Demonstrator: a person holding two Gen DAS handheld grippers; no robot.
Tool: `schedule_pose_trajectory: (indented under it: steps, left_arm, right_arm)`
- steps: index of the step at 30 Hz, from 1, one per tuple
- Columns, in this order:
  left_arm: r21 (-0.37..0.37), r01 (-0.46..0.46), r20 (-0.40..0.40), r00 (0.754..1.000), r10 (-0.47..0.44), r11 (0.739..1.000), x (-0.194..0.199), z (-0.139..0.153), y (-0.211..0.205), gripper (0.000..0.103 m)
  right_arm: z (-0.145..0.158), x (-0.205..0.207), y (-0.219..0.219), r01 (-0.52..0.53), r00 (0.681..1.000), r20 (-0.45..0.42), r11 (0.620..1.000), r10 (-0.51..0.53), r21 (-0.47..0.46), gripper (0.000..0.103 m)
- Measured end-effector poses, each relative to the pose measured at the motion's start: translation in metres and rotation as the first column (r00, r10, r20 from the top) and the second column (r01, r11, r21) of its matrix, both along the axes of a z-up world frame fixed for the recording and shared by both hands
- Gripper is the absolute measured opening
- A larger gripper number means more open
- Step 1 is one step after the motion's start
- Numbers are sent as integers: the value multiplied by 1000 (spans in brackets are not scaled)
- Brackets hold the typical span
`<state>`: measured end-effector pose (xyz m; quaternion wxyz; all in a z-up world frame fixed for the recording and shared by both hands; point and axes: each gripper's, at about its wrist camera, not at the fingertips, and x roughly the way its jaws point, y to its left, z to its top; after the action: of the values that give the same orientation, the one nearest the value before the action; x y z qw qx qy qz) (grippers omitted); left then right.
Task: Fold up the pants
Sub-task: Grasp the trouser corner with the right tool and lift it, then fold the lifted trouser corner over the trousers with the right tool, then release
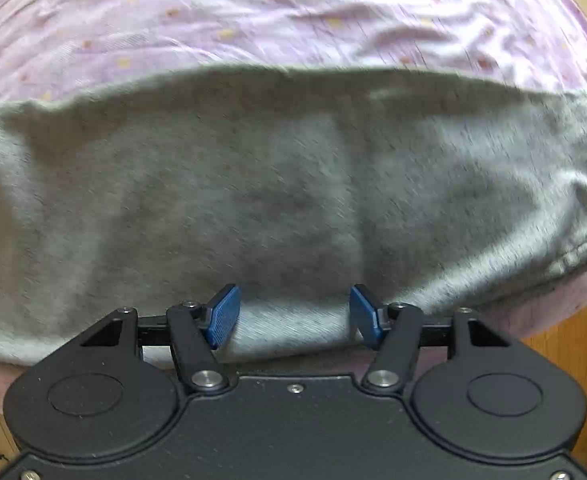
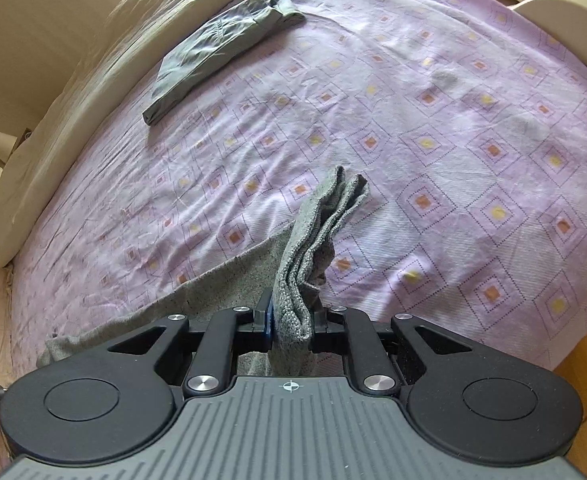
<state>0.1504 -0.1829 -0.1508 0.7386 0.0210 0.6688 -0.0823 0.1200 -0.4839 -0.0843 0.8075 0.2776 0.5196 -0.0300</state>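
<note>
Grey knit pants [image 1: 253, 184] lie spread across the near part of the bed in the left wrist view. My left gripper [image 1: 293, 316] is open, its blue pads either side of the pants' near edge, holding nothing. In the right wrist view my right gripper [image 2: 291, 320] is shut on a bunched fold of the same grey pants [image 2: 313, 240]. The fold stands up out of the jaws and the rest trails down to the left onto the bed.
The bed has a purple sheet [image 2: 453, 120] with diamond patterns. A folded grey-green garment [image 2: 217, 48] lies at the far left. A cream padded bed frame [image 2: 53, 100] runs along the left side. A wooden floor [image 1: 573, 360] shows at the lower right.
</note>
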Motion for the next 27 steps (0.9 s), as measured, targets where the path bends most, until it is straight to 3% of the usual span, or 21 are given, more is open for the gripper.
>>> schedule_pose_trajectory:
  steps: [7, 13, 16, 20, 22, 25, 27]
  left_arm:
    - [-15, -15, 66, 998, 16, 1000, 21, 20, 80, 64]
    - [3, -30, 77, 997, 30, 1000, 33, 24, 164, 64]
    - [19, -44, 74, 996, 43, 999, 35, 23, 207, 64]
    - [56, -66, 70, 996, 62, 996, 34, 22, 254, 64]
    - [72, -76, 66, 995, 71, 995, 34, 20, 273, 64]
    - [81, -76, 63, 995, 71, 994, 34, 20, 292, 64]
    - [77, -71, 64, 996, 66, 995, 35, 21, 298, 64]
  right_arm:
    - [61, 15, 82, -107, 989, 82, 983, 120, -150, 15]
    - [102, 25, 215, -304, 927, 162, 930, 339, -207, 15]
    - [87, 32, 284, -402, 891, 146, 897, 430, -184, 15]
    - [37, 33, 373, -533, 828, 73, 820, 557, -207, 15]
    - [9, 34, 404, -556, 820, 14, 803, 572, -214, 15]
    - [-25, 35, 432, -581, 810, -69, 783, 582, -222, 24]
    - [-35, 36, 438, -579, 815, -91, 795, 572, -182, 30]
